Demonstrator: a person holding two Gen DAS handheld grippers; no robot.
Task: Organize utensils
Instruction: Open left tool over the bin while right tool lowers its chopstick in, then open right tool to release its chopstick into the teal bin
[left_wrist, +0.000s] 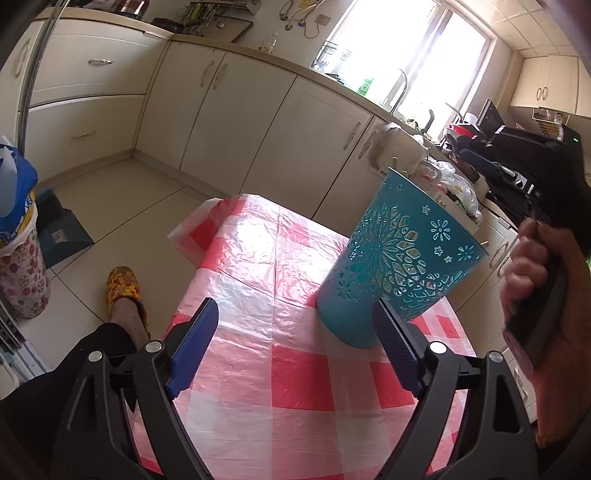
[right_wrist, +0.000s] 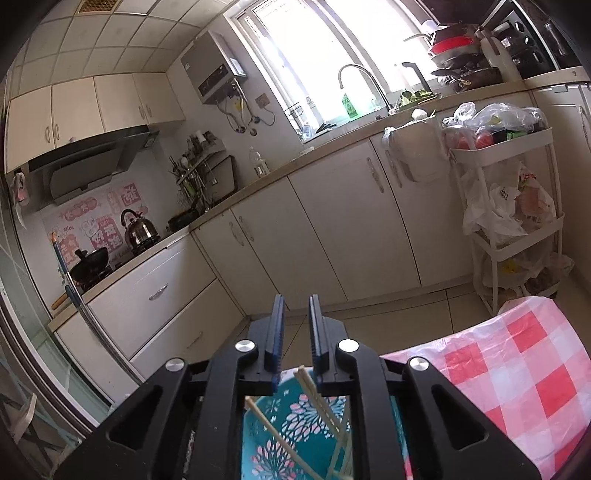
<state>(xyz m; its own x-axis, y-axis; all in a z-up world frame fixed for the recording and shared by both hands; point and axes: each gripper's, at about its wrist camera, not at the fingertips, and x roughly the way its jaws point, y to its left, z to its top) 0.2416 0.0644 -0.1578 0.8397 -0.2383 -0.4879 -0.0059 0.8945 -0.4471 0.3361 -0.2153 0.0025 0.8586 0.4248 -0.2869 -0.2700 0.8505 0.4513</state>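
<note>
Teal holder (left_wrist: 399, 266) on table | left gripper (left_wrist: 295, 332) jaws wide apart | right gripper (right_wrist: 295, 332) jaws slightly apart

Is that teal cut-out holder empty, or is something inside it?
Not empty. The right wrist view looks down into the teal holder, where several pale chopsticks lean inside against its wall.

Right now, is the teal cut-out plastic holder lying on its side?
No, the teal cut-out plastic holder stands upright, leaning slightly, on the red-and-white checked tablecloth.
</note>
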